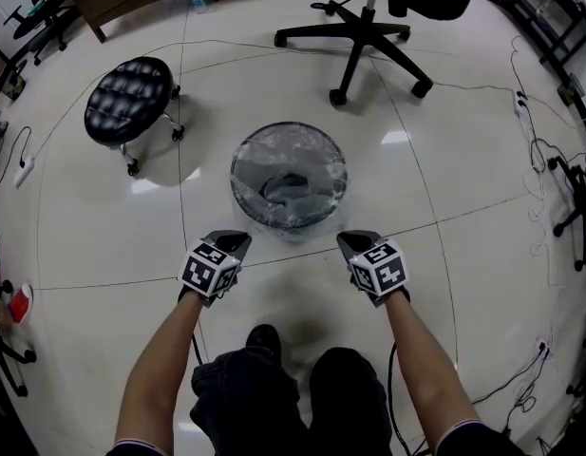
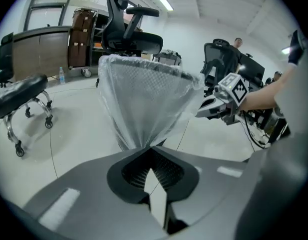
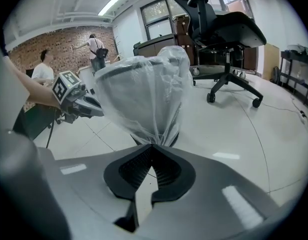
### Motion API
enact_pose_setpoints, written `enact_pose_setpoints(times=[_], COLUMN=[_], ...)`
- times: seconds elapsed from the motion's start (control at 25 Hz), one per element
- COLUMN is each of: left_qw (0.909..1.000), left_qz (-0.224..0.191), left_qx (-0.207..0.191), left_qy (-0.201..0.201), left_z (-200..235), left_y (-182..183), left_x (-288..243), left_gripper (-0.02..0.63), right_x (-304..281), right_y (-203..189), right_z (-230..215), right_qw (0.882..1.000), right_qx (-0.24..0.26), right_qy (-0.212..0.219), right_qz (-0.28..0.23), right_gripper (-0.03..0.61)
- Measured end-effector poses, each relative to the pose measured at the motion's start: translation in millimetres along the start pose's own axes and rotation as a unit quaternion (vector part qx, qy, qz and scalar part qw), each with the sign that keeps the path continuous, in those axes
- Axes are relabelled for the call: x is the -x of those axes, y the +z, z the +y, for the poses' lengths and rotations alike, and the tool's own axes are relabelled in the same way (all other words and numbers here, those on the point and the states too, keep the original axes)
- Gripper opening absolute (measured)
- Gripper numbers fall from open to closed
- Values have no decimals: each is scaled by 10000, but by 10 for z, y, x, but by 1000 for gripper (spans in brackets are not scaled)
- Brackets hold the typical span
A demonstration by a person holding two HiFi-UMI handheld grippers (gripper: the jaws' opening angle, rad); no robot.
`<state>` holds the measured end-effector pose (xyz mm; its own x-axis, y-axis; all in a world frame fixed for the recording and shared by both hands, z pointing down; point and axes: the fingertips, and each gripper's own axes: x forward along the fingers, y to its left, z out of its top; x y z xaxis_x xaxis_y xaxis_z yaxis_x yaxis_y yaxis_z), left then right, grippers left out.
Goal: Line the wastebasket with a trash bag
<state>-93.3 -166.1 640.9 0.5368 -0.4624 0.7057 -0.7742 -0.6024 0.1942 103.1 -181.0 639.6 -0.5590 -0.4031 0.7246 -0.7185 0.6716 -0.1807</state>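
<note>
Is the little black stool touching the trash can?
No, the stool stands apart from the wastebasket, with bare floor between them.

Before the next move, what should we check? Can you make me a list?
1. Left gripper pinching the trash bag: ok, the film is clamped at its tips.
2. Right gripper pinching the trash bag: ok, same there.
3. Bag spread over the wastebasket rim: ok on the near side; far side cannot tell.
4. Wastebasket upright: ok.
5. Room around it: ok, the stool and office chair stand apart from it.
6. Bag free of tears: cannot tell.
</note>
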Motion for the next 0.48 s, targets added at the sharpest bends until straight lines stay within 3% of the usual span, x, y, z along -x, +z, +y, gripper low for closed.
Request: enact_pose_setpoints(times=[0.32, 0.4, 0.48], left_qw=[9999, 9998, 9997], left_qz=[88, 106, 132], left_qx=[77, 49, 5], left_qy=[-76, -156, -189], left_z=[-7, -57, -96], left_y=[-104, -104, -112], left_x=[-105, -84, -43], left_gripper=[16, 78, 137], right_x=[-107, -90, -58], right_y=[-120, -124, -130], right_z=[-28, -19, -5], right_qw=[9999, 9999, 9999], right_qx=[-91, -81, -71], right_qy=[25, 35, 74], right_qz=[100, 80, 67], right_gripper=[3, 6, 57])
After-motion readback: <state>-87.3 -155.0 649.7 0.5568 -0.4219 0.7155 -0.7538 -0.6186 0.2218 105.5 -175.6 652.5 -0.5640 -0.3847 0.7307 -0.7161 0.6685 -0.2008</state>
